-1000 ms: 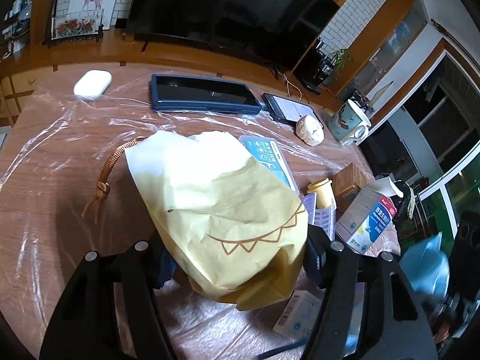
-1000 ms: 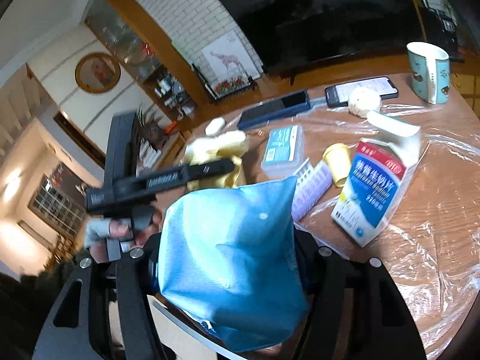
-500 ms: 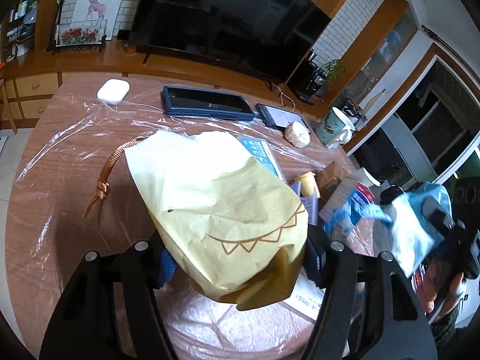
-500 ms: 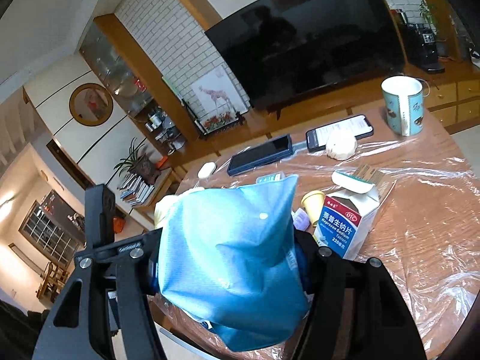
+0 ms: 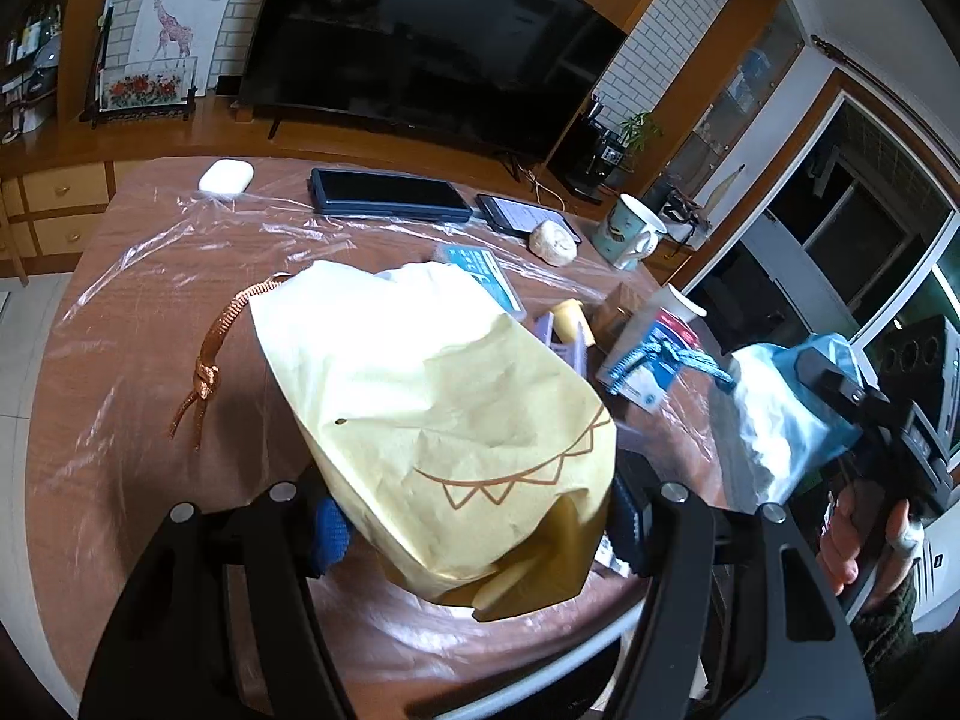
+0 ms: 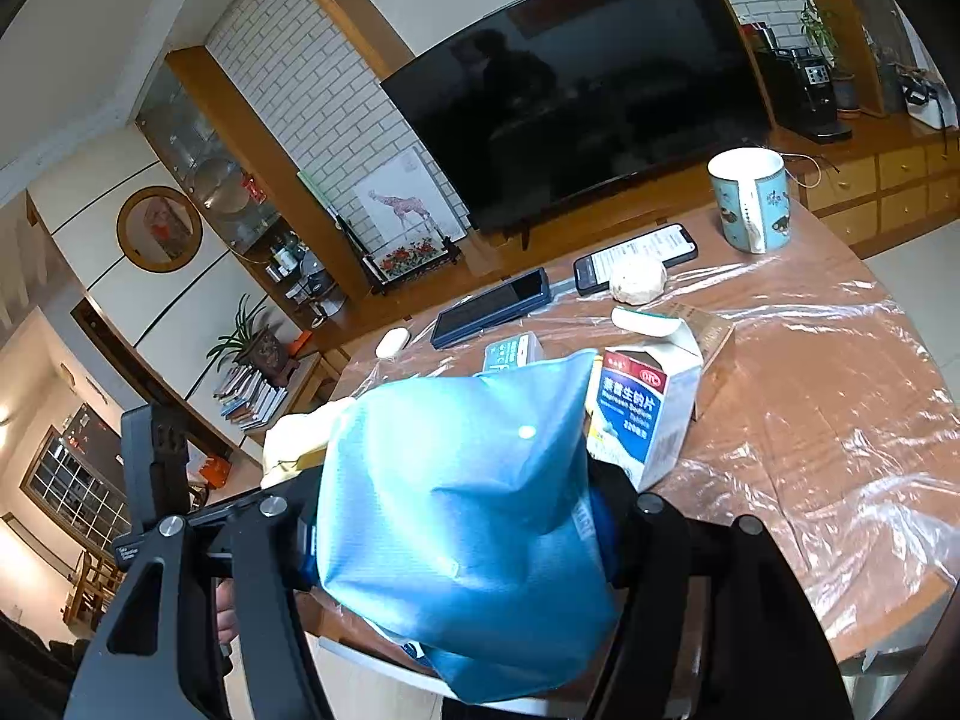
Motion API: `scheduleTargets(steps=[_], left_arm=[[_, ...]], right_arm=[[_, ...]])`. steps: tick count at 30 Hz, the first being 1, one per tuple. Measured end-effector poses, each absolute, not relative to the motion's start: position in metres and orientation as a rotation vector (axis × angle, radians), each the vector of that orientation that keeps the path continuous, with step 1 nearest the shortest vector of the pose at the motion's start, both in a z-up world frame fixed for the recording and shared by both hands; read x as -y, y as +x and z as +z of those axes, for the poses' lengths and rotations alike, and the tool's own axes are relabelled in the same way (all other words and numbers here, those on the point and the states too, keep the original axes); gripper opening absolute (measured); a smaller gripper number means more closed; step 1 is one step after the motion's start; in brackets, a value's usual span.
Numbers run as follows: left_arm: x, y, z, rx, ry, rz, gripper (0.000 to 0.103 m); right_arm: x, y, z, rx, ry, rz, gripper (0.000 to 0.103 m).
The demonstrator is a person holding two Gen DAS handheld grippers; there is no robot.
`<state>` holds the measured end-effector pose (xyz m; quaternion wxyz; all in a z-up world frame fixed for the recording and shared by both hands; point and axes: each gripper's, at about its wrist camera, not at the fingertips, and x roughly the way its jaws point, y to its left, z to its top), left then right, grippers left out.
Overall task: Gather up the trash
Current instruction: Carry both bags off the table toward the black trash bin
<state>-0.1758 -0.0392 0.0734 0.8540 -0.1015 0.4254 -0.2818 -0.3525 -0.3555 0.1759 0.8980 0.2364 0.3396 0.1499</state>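
My left gripper [image 5: 480,528] is shut on a pale yellow paper bag [image 5: 438,396] with a brown zigzag print. The bag's brown cord handle [image 5: 216,348] hangs over the table. My right gripper [image 6: 456,540] is shut on a blue bag [image 6: 468,510], which fills the space between its fingers. In the left wrist view, that blue bag [image 5: 786,402] shows at the right edge, with a hand around the right gripper's handle. The yellow bag [image 6: 294,438] peeks in at the left of the right wrist view. Both bags are held above the near edge of the table.
The round wooden table [image 5: 120,360] is covered in clear plastic film. On it are an open white-and-blue medicine carton [image 6: 642,414], a crumpled tissue ball [image 6: 636,282], a phone [image 6: 636,249], a dark blue case [image 5: 390,195], a mug [image 6: 750,201], a small yellow cup [image 5: 570,315] and a white earbud case [image 5: 225,176].
Both grippers have drawn back and risen from the table with their bags still held. The right gripper and blue bag have come into the left wrist view at the right.
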Motion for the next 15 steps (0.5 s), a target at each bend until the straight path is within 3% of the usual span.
scheduleTargets(steps=[15], left_arm=[[0.08,-0.273,0.08,-0.871,-0.105,-0.516,0.067]], right_arm=[[0.368,-0.418,0.167,-0.805,0.356,0.38,0.063]])
